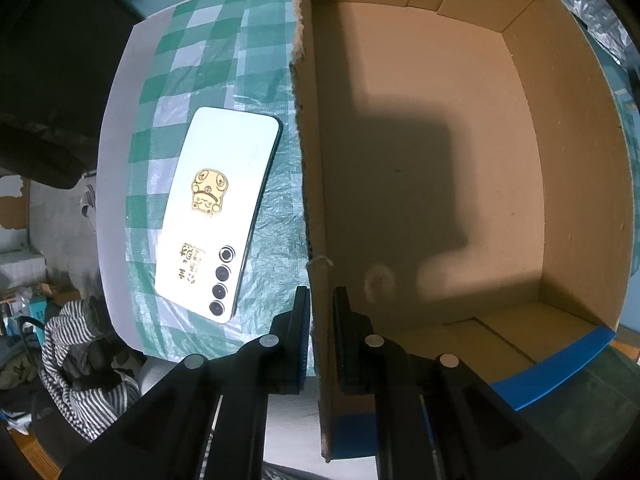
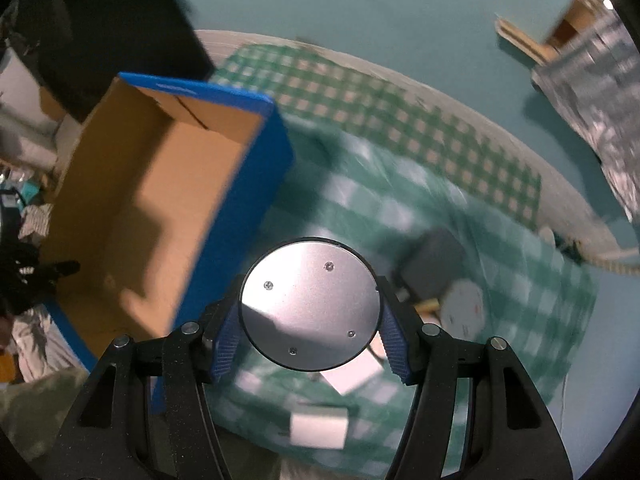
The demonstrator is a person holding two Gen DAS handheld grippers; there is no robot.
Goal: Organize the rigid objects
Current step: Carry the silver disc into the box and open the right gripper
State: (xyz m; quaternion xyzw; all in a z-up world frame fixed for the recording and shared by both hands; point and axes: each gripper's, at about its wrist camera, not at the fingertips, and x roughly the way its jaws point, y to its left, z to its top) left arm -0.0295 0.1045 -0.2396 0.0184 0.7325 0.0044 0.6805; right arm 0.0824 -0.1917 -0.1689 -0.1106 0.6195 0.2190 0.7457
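Note:
My left gripper is shut on the near wall of a cardboard box, one finger outside and one inside. The box's brown floor holds nothing that I can see. A white phone with gold stickers lies face down on the checked cloth just left of the box. In the right wrist view my right gripper is shut on a round silver disc, its blue pads pressing both sides, held above the cloth to the right of the blue-sided box.
On the green checked cloth under the right gripper lie a grey block, a round white item, a white card and a white block. Striped clothing lies beyond the table edge.

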